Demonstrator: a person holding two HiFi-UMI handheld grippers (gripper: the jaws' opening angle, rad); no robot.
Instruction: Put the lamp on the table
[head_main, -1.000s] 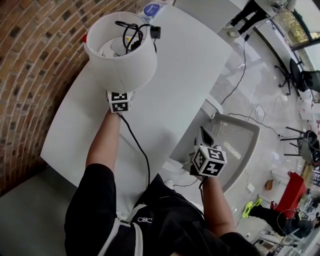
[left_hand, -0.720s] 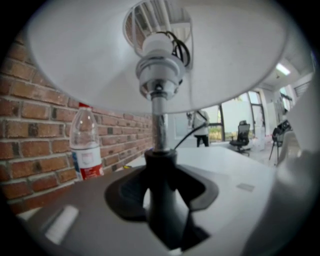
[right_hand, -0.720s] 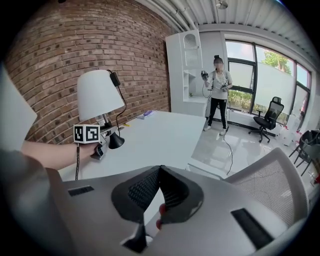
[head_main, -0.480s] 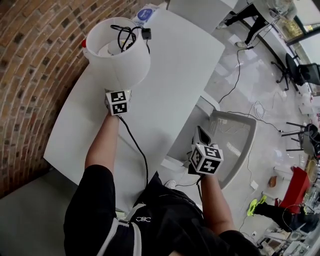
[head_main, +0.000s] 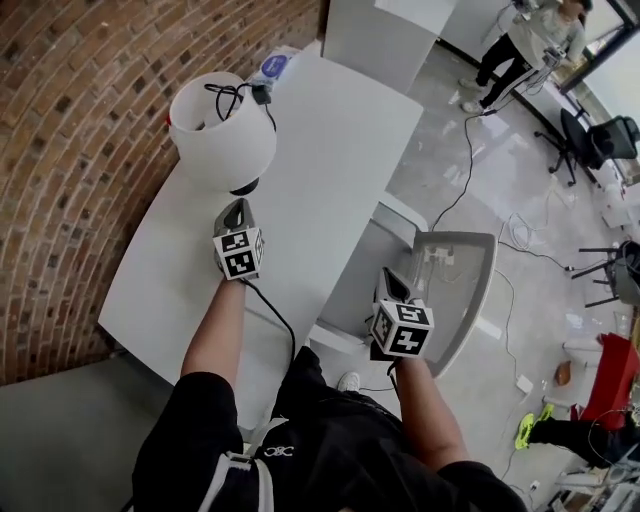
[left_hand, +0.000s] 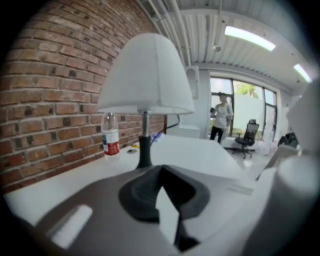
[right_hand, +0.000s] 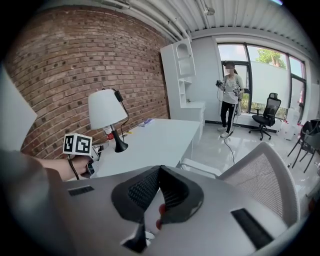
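Observation:
The lamp (head_main: 222, 135), with a white shade, a black stem and a black foot, stands upright on the white table (head_main: 330, 150) near the brick wall. Its black cord lies coiled in the top of the shade. My left gripper (head_main: 238, 207) sits just short of the foot, shut with nothing between its jaws. In the left gripper view the lamp (left_hand: 147, 75) rises straight ahead of the gripper (left_hand: 159, 174). My right gripper (head_main: 390, 278) hangs shut and empty off the table's right side, above a chair. From the right gripper view the lamp (right_hand: 106, 110) shows at the left beyond the gripper (right_hand: 160, 172).
A plastic bottle with a red label (left_hand: 110, 135) stands by the wall behind the lamp. A white mesh chair (head_main: 455, 290) is pushed against the table's right edge. A person (right_hand: 230, 95) stands far off by the windows. Cables trail across the floor.
The lamp was held up in my left gripper; now it stands on the table. The left gripper has let go, drawn back toward me and shut. The right gripper has hardly moved.

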